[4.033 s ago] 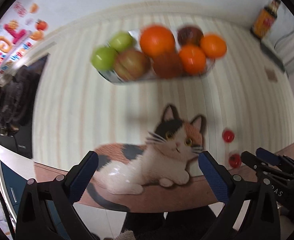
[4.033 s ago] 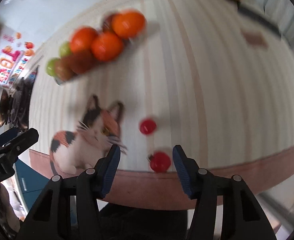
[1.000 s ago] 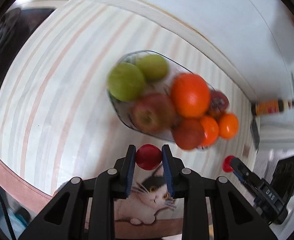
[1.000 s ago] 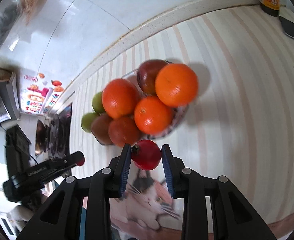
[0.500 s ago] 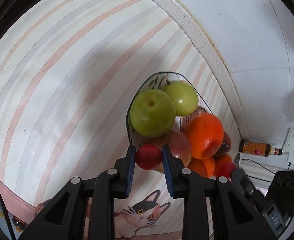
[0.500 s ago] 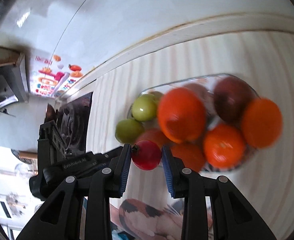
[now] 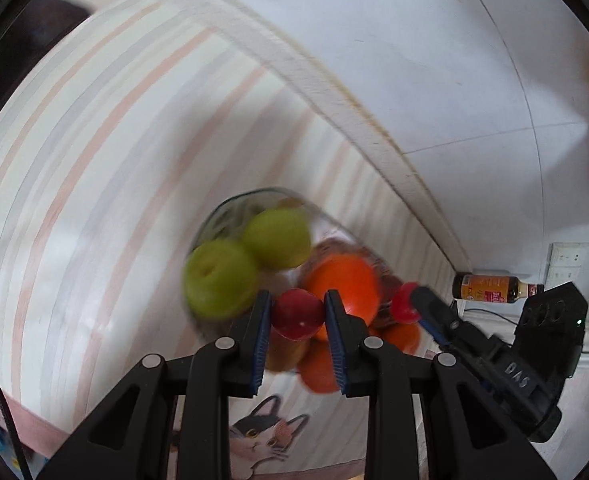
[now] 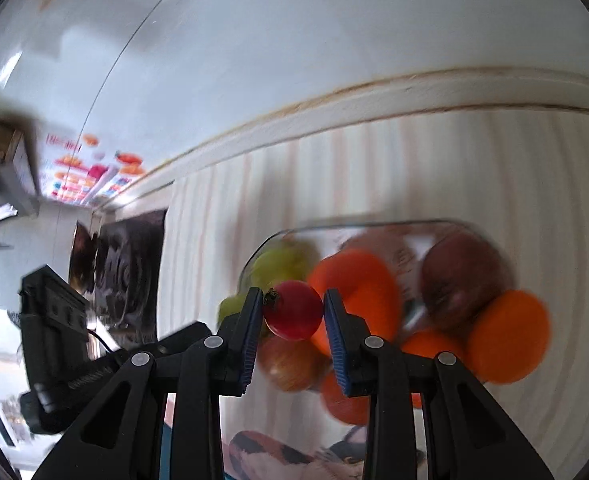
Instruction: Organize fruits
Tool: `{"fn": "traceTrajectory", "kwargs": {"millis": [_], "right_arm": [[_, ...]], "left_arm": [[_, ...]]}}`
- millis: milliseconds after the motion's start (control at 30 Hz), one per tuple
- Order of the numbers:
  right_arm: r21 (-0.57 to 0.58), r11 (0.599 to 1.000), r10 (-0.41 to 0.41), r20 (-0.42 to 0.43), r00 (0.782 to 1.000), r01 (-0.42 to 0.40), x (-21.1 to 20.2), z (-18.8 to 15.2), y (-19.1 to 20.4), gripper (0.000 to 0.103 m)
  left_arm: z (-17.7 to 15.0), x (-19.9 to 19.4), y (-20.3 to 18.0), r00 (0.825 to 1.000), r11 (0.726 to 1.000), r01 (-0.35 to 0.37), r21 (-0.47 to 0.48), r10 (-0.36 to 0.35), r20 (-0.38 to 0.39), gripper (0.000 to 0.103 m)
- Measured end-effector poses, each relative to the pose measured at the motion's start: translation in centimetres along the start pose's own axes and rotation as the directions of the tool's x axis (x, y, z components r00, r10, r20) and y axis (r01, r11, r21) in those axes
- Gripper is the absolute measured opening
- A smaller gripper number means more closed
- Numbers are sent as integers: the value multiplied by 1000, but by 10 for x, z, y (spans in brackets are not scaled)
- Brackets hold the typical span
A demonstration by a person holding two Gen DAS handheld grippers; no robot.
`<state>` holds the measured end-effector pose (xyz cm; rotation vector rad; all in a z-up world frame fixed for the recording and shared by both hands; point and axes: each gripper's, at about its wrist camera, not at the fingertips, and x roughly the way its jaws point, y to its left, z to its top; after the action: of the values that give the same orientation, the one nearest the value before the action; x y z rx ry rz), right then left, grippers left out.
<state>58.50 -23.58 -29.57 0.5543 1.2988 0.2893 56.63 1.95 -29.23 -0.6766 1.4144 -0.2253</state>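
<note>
Here both pairs of jaws are closed on fruit. The left gripper (image 7: 297, 316) pinches a small round red tomato (image 7: 296, 314) between its blue pads, and the right gripper (image 8: 293, 310) pinches a second small red tomato with a dark stem scar (image 8: 293, 309) the same way. Each tomato hangs above the clear glass fruit bowl (image 7: 214, 220), which lies from about 12 to 3 o'clock of the left jaws and is heaped with two green apples (image 7: 218, 274), a large orange (image 7: 342, 285), red-brown apples and smaller oranges. In the left wrist view the right gripper with its tomato shows at 3 o'clock, just beside the pile.

To do the step well, I would lower each tomato into a hollow between the bigger fruit, not onto a crown, and part the jaws slowly so the tomato settles instead of rolling off the heap. The pile already looks full, so a gap near the green apples seems safest. The two grippers sit close together; releasing one at a time would avoid a knock.

Against the frames four seconds back, the tomatoes no longer lie on the striped tablecloth (image 7: 74, 184) near the printed cat (image 7: 266, 436); both are lifted and carried over the bowl. Half a second ago the bowl looked sharper; now both views are blurred.
</note>
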Motion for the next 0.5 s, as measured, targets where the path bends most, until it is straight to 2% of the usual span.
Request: {"fn": "traceTrajectory", "kwargs": {"millis": [167,300,400,500], "right_arm": [[26,1000,-12,-6,1000,12,-4,14,-18,34],[24,999,21,-27,999,-21,2,19,-16,34],[31,997,75,-63,995,-73,14,20,-9,34],[10,996,88,-111,990,-87,26,18,2,35]], "left_arm": [[27,28,-27,996,996,-50,75,55,-69,24],[30,31,-24,994,996,-61,64,67,-90,24],[28,32,-18,991,998,-58,39,62,-116,24],[24,29,-18,988,996,-78,39,83,-127,28]]}}
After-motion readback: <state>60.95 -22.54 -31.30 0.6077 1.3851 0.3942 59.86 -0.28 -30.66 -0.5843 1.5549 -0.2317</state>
